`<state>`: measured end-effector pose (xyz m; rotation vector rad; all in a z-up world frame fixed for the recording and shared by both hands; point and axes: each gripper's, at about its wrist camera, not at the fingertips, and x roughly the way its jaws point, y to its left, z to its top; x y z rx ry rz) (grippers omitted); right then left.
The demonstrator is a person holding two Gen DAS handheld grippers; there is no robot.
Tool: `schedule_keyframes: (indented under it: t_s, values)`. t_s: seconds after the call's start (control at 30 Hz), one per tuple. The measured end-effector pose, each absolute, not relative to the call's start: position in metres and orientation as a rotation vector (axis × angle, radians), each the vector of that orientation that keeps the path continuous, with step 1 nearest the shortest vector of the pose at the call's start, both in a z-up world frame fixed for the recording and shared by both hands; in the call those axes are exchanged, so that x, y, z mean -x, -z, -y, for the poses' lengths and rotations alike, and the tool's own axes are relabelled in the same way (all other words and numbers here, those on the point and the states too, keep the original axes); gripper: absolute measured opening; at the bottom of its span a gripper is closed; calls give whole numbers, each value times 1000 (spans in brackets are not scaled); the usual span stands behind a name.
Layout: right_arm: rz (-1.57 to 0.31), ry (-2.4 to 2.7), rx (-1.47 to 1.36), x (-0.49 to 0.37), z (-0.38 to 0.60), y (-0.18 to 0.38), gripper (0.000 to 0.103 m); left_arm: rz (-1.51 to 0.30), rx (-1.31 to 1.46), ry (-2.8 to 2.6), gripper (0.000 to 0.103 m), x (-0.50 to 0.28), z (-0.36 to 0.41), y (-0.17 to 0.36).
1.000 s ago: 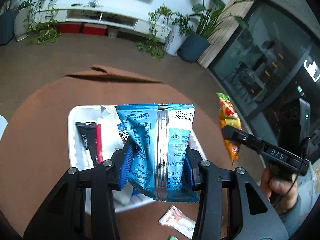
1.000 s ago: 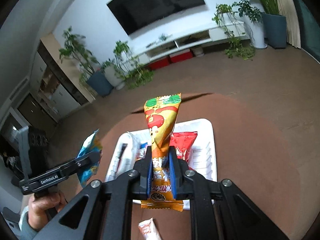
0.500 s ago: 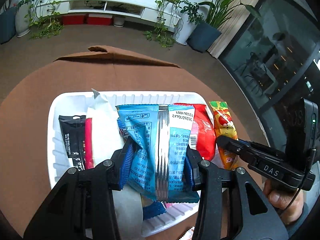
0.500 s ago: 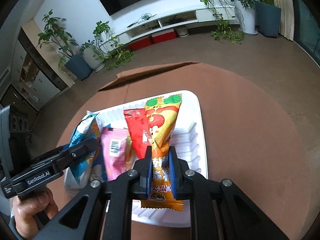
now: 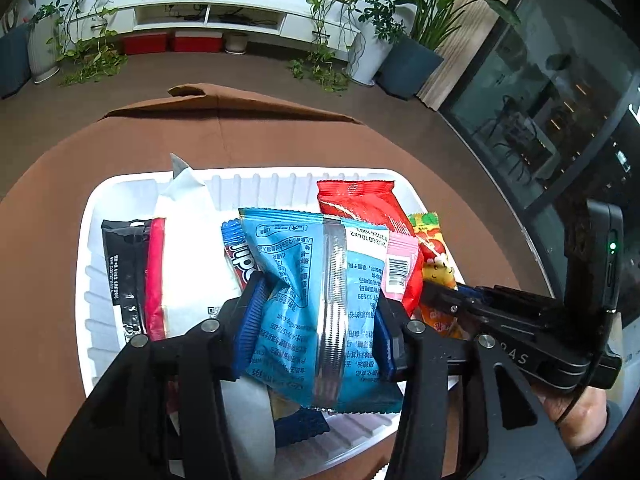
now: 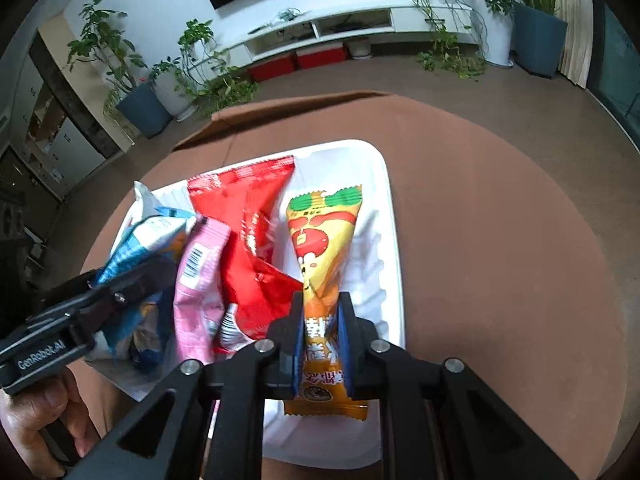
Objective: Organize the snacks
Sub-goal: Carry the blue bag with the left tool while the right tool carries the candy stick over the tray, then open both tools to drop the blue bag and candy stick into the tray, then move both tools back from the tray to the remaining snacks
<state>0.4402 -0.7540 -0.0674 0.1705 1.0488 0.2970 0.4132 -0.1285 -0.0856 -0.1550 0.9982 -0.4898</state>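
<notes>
My left gripper (image 5: 316,320) is shut on a light blue snack packet (image 5: 316,300) and holds it low over the white tray (image 5: 256,180). My right gripper (image 6: 322,340) is shut on an orange and yellow snack packet (image 6: 324,240) over the tray's right side (image 6: 390,240). In the tray lie a red packet (image 5: 360,204), a pink packet (image 5: 402,264), a white packet (image 5: 192,248), a black and red bar (image 5: 124,264) and a blue packet (image 5: 242,258). The right gripper and its packet (image 5: 434,256) also show in the left wrist view.
The tray sits on a round brown table (image 6: 500,220) with a folded cloth edge at the back (image 5: 200,92). Beyond it are floor, potted plants (image 5: 408,60) and a white TV shelf (image 6: 340,28). My left gripper's body (image 6: 80,312) shows in the right wrist view.
Both grippers have moved forward and down over the tray with their packets. The tray and its snacks now look larger and closer in both views.
</notes>
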Motion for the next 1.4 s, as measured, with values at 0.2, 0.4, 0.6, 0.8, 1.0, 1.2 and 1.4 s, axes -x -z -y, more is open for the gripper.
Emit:
schedule_keyframes:
  t_s: [0.2, 0.4, 0.6, 0.8, 1.0, 1.2, 1.4]
  values:
    - [-1036, -308, -184, -439, 758, 64, 22, -987, 154, 495, 63, -408, 129, 81]
    - [-1025, -323, -168, -431, 757, 62, 32, -980, 149, 500, 65, -404, 129, 80]
    - [-992, -312, -168, -425, 758, 55, 46, -968, 146, 512, 72, -394, 120, 75]
    - [-979, -320, -173, -421, 757, 51, 52, -955, 150, 513, 78, -381, 124, 70]
    - [-946, -321, -204, -406, 761, 39, 67, -920, 175, 514, 92, -360, 115, 55]
    - [-869, -346, -326, -375, 788, 16, 85, -854, 182, 529, 103, -321, 91, 26]
    - [-813, -375, -410, -324, 805, 4, 95, -840, 158, 520, 103, -263, 70, 18]
